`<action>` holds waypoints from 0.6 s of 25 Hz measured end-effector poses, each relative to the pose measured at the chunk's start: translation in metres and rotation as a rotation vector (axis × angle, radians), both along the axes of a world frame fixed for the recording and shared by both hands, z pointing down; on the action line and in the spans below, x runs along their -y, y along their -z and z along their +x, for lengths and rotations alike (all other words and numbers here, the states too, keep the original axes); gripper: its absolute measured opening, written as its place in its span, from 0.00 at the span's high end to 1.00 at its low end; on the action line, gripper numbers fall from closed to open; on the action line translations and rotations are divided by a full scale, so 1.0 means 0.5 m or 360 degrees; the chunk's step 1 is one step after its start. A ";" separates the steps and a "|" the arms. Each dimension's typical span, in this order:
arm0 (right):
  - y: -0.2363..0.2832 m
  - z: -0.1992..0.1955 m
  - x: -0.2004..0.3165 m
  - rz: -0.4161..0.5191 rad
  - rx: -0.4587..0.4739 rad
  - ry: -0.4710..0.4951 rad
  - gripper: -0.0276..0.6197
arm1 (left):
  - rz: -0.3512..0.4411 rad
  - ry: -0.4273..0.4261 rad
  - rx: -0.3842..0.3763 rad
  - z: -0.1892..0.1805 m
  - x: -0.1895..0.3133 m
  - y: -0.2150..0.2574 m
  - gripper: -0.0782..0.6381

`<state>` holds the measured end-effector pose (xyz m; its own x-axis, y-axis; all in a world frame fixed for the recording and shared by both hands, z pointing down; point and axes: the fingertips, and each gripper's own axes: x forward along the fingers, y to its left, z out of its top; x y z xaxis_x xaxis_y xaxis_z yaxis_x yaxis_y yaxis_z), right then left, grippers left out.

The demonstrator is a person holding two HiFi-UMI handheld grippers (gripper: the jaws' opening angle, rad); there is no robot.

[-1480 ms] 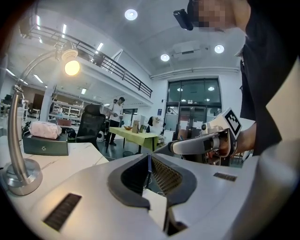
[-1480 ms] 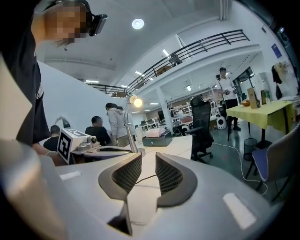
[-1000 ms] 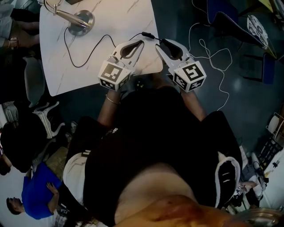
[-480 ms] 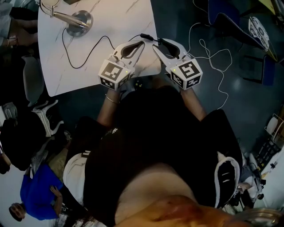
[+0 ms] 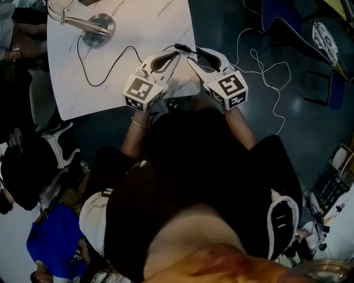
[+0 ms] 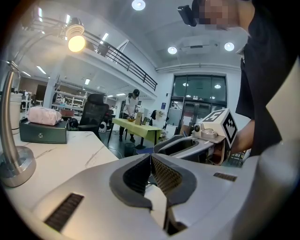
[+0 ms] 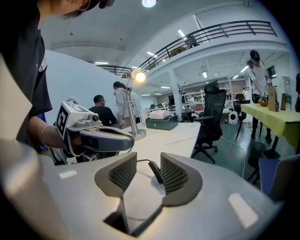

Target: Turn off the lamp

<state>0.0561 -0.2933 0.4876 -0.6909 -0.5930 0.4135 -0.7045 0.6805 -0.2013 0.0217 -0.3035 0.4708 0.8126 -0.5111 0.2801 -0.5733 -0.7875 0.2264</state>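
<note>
The desk lamp (image 6: 76,43) is lit; its chrome base (image 5: 98,26) stands at the far left of the white marble table (image 5: 138,16). A black cord (image 5: 105,72) runs from the base to a black inline switch (image 5: 182,47) near the table's right edge. The switch (image 7: 154,171) lies between the pads of my right gripper (image 7: 143,174), closer to the right pad, and nothing presses on it. That gripper (image 5: 193,54) is open and its jaws have just been opening. My left gripper (image 5: 175,54) sits beside it, shut and empty (image 6: 151,161).
A grey box (image 6: 43,131) with a pink bundle sits far back on the table. White cables (image 5: 265,66) trail over the dark floor to the right. Office chairs (image 7: 211,117) and people stand around, and a yellow-green table (image 6: 136,126) stands beyond.
My right gripper's jaws have spread apart around the switch, and the gripper has shifted a little left and down. The left gripper has stayed put.
</note>
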 end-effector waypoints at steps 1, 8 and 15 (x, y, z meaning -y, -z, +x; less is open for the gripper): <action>-0.004 0.000 0.000 -0.0003 -0.0011 0.0006 0.76 | -0.0006 0.0004 0.0006 0.001 0.001 0.000 0.88; -0.026 -0.002 0.004 -0.0033 -0.0053 0.0049 0.76 | -0.0042 0.0033 0.0002 0.002 0.004 -0.005 0.88; -0.049 -0.007 0.012 -0.0051 -0.0101 0.0097 0.76 | -0.0046 0.0044 0.0017 0.003 0.010 -0.010 0.88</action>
